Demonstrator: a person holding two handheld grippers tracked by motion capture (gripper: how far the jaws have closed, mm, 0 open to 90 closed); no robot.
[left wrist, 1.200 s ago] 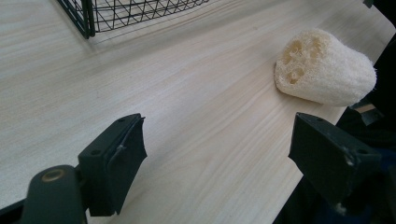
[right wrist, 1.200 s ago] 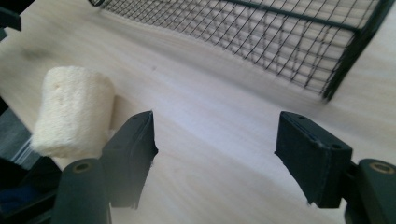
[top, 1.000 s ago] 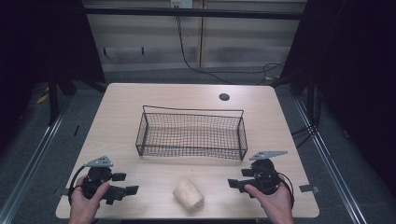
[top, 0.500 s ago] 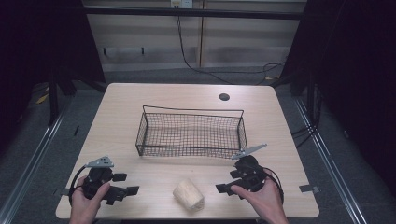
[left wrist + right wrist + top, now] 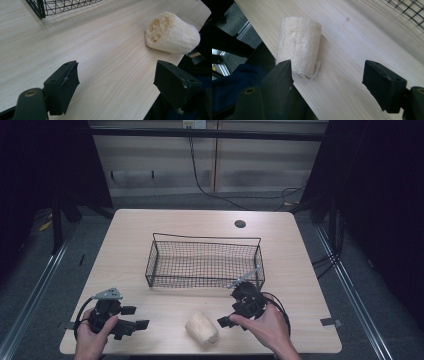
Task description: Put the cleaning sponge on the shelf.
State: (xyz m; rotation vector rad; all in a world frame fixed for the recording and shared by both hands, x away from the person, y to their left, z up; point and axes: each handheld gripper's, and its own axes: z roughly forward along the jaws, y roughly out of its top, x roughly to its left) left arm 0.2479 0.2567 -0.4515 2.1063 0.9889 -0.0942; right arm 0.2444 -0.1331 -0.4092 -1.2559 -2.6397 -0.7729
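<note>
High view
- Loofah (image 5: 202,328): lies on the table (image 5: 150,230) near the front edge, between the two grippers, clear of the wire basket (image 5: 204,262), which sits toward 12 o'clock from it.
- Loofah axis: long axis runs about 11 to 5 o'clock; the 5 o'clock end points at the table edge.
- Right gripper (image 5: 226,321): just beside the loofah, at its 3 o'clock; jaws point toward 9 o'clock.
- Left gripper (image 5: 135,317): well apart from the loofah, at its 9 o'clock.

Left gripper view
- Left gripper (image 5: 125,82): jaws wide apart, only bare table between them.
- Loofah (image 5: 172,35): at 1 o'clock, cut end with its holes turned toward the basket (image 5: 50,6).

Right gripper view
- Right gripper (image 5: 332,82): jaws apart and have just been closing a little; nothing pinched.
- Loofah (image 5: 299,47): at 11 o'clock, long axis running away from the camera; near end just past the left jaw, contact cannot be told.
- Basket (image 5: 409,10): corner at 1 o'clock.
</note>
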